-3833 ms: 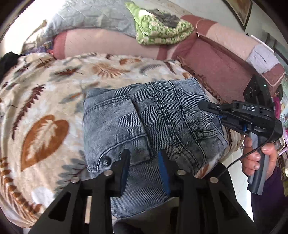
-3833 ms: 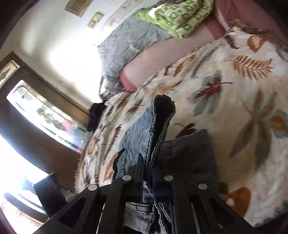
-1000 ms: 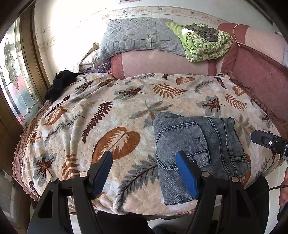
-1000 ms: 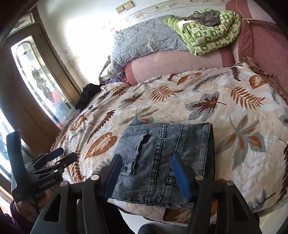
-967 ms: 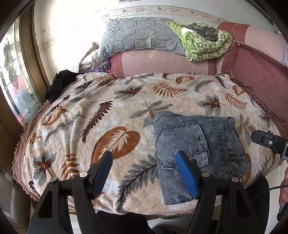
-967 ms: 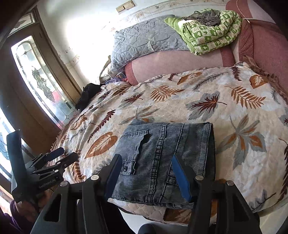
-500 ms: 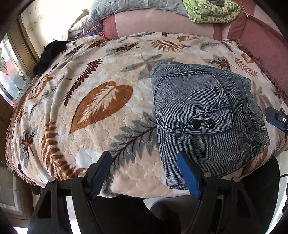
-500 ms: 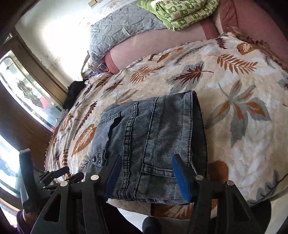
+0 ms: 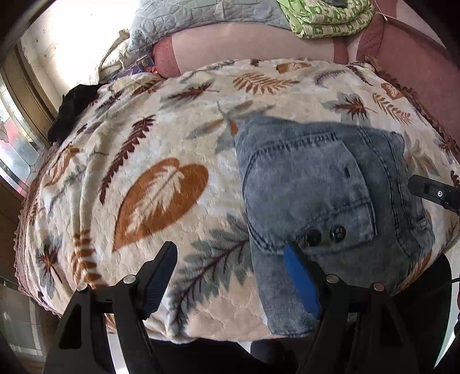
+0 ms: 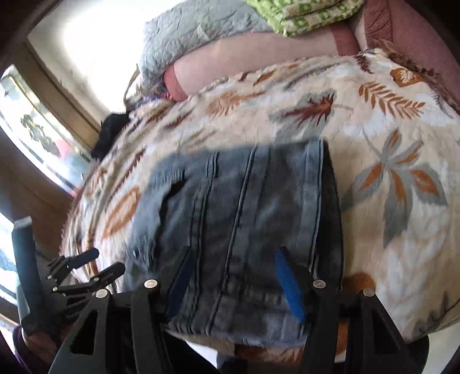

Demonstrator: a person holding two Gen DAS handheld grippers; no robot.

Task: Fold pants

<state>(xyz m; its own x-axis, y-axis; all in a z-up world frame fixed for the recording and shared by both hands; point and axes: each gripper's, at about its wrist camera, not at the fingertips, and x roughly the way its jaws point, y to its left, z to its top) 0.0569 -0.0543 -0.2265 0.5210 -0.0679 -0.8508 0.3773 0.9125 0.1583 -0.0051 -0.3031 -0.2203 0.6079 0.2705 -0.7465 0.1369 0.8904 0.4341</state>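
The blue denim pants point(image 9: 322, 184) lie folded into a compact rectangle on the leaf-print blanket point(image 9: 161, 184), near its front right edge; a back pocket with two dark buttons faces up. My left gripper point(image 9: 230, 253) is open and empty, just in front of the fold's lower left corner. My right gripper point(image 10: 233, 259) is open and empty, low over the near edge of the pants point(image 10: 244, 207). The left gripper also shows at the left edge of the right wrist view point(image 10: 95, 267), and the right gripper's tip at the right edge of the left wrist view point(image 9: 431, 192).
A pink bolster point(image 9: 253, 49) runs along the back with a grey quilted pillow point(image 9: 201, 17) and a folded green blanket point(image 9: 325, 14) on it. A dark garment point(image 9: 72, 109) lies at the blanket's far left. A window point(image 10: 37, 138) is at left.
Both grippers, open and empty, have dropped lower and moved closer to the front edge of the folded pants. The pants have not moved in the last second.
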